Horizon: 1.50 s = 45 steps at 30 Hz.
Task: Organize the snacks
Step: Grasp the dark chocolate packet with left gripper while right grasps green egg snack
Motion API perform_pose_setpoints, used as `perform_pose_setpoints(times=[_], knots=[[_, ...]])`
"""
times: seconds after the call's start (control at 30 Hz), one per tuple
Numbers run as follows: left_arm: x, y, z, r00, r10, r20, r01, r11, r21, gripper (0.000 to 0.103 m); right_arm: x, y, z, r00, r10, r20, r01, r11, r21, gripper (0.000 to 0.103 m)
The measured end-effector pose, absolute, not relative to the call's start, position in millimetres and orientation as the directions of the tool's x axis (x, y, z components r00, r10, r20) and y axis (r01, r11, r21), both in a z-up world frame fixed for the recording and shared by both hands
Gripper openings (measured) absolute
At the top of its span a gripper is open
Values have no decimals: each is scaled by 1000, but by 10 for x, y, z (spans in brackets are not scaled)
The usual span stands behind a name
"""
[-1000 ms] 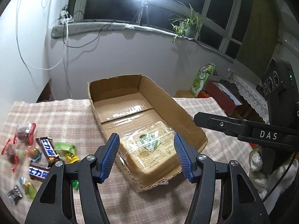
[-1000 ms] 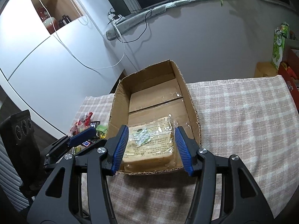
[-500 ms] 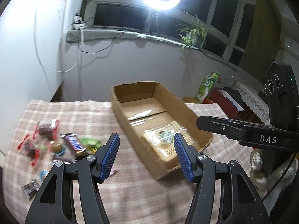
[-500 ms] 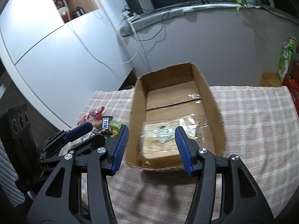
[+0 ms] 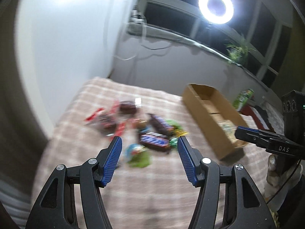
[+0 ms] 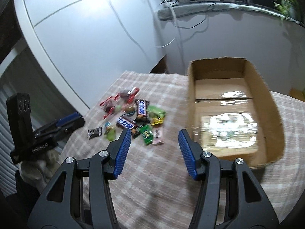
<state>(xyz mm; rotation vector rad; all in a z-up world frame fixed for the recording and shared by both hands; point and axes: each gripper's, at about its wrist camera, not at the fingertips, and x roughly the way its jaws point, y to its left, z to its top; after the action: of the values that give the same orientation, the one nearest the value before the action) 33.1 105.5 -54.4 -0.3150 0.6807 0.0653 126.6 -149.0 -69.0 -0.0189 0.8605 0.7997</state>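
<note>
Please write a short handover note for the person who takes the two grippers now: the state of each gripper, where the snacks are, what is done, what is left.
Left gripper: jaws open, empty, above the snack pile.
Right gripper: jaws open, empty, between pile and cardboard box.
Snacks: loose heap on the checked cloth, beside the box.
Done: one clear-wrapped pack lies in the box.
Left: all the small snacks are not yet boxed.

We see a ring light (image 5: 216,6) shining bright by the dark windows (image 5: 270,36). A plant (image 5: 237,50) sits on the sill. The wall (image 5: 171,70) is white, with wires (image 6: 131,36) hanging down. A checked cloth (image 6: 164,187) covers the bench.
</note>
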Motion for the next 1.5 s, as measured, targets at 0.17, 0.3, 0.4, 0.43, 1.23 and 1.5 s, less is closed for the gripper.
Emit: perform_pose_setpoints(times=[0.17, 0.3, 0.4, 0.43, 1.23, 1.5], knots=[[144, 1367, -730, 745, -1, -667, -212, 948, -238, 59, 1233, -1184, -838, 338, 617, -710, -679, 683, 269, 55], [89, 1428, -871, 714, 3, -700, -197, 960, -197, 59, 1227, -948, -933, 311, 604, -734, -718, 655, 235, 55], [121, 1415, -933, 697, 9, -717, -172, 973, -155, 59, 1242, -767, -980, 286, 599, -748, -744, 631, 221, 55], [143, 1417, -951, 693, 8, -721, -164, 976, -146, 59, 1245, -708, -993, 273, 600, -752, -752, 620, 222, 55], [511, 1359, -1339, 625, -51, -779, 0, 998, -65, 43, 1341, 299, -1572, 129, 538, -833, -823, 526, 212, 43], [519, 1299, -1353, 630, -45, -775, 22, 999, -40, 28, 1333, 342, -1619, 153, 518, -842, -833, 526, 172, 25]])
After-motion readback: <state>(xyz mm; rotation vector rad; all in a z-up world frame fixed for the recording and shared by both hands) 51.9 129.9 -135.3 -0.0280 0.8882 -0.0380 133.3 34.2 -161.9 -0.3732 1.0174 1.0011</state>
